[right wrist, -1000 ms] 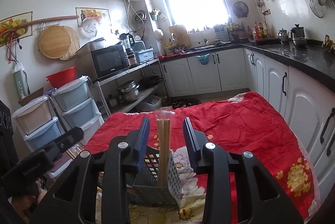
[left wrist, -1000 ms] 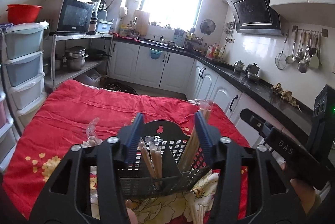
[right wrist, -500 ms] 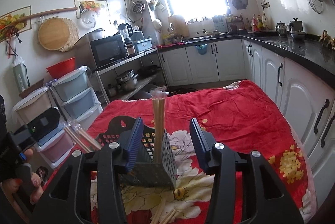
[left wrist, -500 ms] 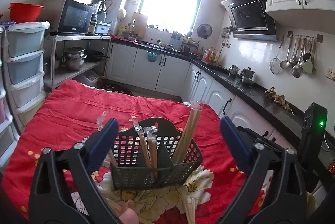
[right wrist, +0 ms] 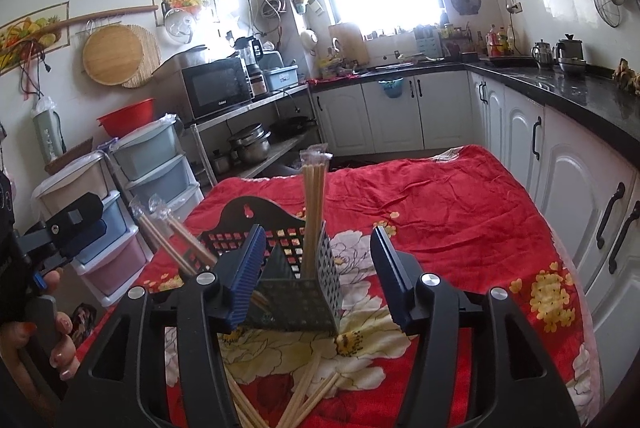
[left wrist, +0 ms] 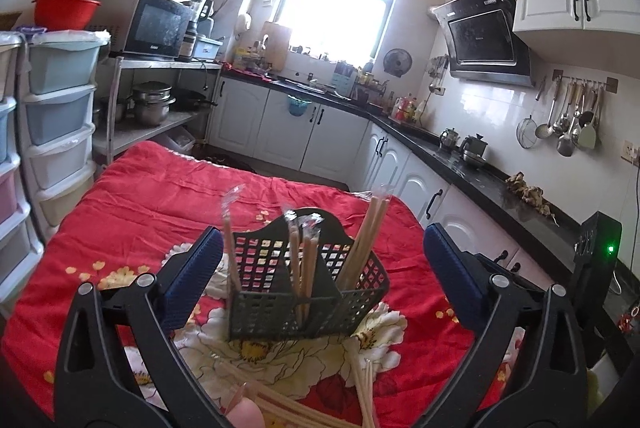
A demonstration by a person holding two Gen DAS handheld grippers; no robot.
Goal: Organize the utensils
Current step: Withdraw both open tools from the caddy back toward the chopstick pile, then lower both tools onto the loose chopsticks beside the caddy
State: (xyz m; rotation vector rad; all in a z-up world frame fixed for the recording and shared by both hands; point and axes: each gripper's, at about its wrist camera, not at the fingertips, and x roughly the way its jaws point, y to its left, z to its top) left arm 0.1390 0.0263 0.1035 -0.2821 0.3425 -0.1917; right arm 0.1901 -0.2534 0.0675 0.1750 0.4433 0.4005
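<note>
The dark mesh utensil caddy (left wrist: 308,292) stands upright on the red floral cloth (left wrist: 132,203) and serves as the landmark here. Left of it in the left wrist view, the left gripper (left wrist: 320,276) has one blue pad well clear of the mesh and the other equally clear on the right, so it is released and grasps nothing. Inside the caddy, one wrapped pair of chopsticks (left wrist: 230,240) leans in the left compartment, another wrapped pair (left wrist: 302,264) stands in the middle one, and a bundle (left wrist: 364,236) tilts out of the right one; the wrapper tips are glare-washed and hard to read. Loose chopsticks (left wrist: 360,384) lie on the cloth in front of the caddy, cut off by the bottom edge, partly behind a blurred fingertip. In the right wrist view, a hand (right wrist: 44,332) at far left is mostly cropped. The right gripper (right wrist: 320,284) frames the caddy's near corner; its jaws have just been opening, neither pad pressing the tall wrapped bundle (right wrist: 314,203) standing beyond them, though the left pad hides part of the mesh.
</note>
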